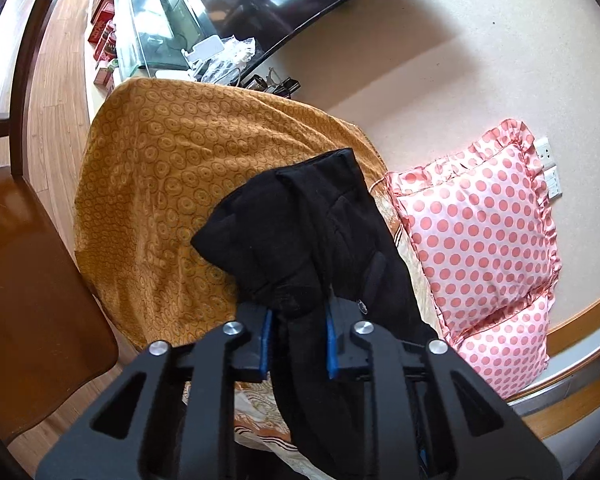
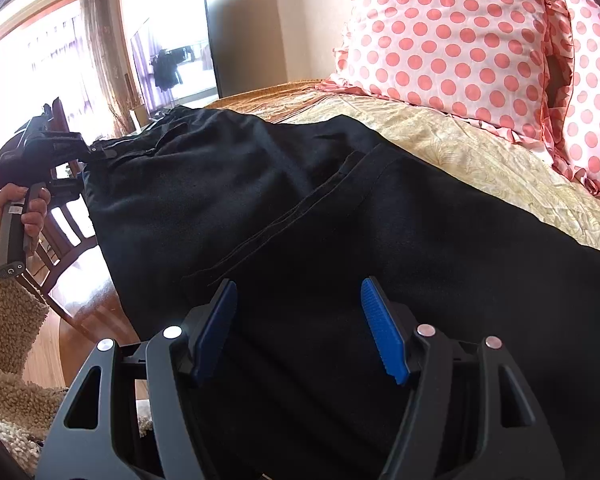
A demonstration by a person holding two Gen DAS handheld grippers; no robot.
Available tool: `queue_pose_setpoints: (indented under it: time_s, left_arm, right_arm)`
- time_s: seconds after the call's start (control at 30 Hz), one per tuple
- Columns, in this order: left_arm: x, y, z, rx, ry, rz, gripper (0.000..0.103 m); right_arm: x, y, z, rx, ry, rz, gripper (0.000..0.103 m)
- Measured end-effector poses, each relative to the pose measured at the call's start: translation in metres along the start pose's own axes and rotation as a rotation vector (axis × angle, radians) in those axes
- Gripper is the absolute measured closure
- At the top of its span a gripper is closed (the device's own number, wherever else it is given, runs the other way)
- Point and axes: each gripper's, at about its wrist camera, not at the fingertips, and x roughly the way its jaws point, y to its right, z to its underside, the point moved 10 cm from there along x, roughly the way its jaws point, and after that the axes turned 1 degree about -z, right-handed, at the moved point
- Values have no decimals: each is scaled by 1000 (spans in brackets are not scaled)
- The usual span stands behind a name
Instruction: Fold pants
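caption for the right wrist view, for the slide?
Right gripper open over black pants spread on the bed, polka-dot pillows behind.

Polka-dot pillows point(image 1: 476, 236) beside an orange patterned bedspread point(image 1: 160, 184); wooden chair point(image 1: 28, 288) nearby.

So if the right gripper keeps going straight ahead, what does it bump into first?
Probably the black pants: the right gripper has open jaws pointing down at that cloth spread on the bed, though depth is unclear.
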Motion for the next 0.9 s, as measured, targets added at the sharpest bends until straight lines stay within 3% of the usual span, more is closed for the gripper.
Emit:
queue_pose_setpoints:
  time_s: [0.23, 0.47, 0.67, 0.9]
  left_arm:
    - [-21, 69, 1, 211, 56, 45, 92]
    - [-20, 170, 35, 403, 5, 186, 92]
    - [-7, 243, 91, 531, -92, 323, 92]
    - [10, 324, 188, 650, -264, 500, 92]
  right_arm:
    - [-12, 1, 2, 4, 23, -11, 31]
    - [-37, 22, 5, 67, 71, 14, 29]
    - [-62, 52, 19, 158, 108, 54, 28]
    - [-100, 96, 44, 279, 153, 141, 23]
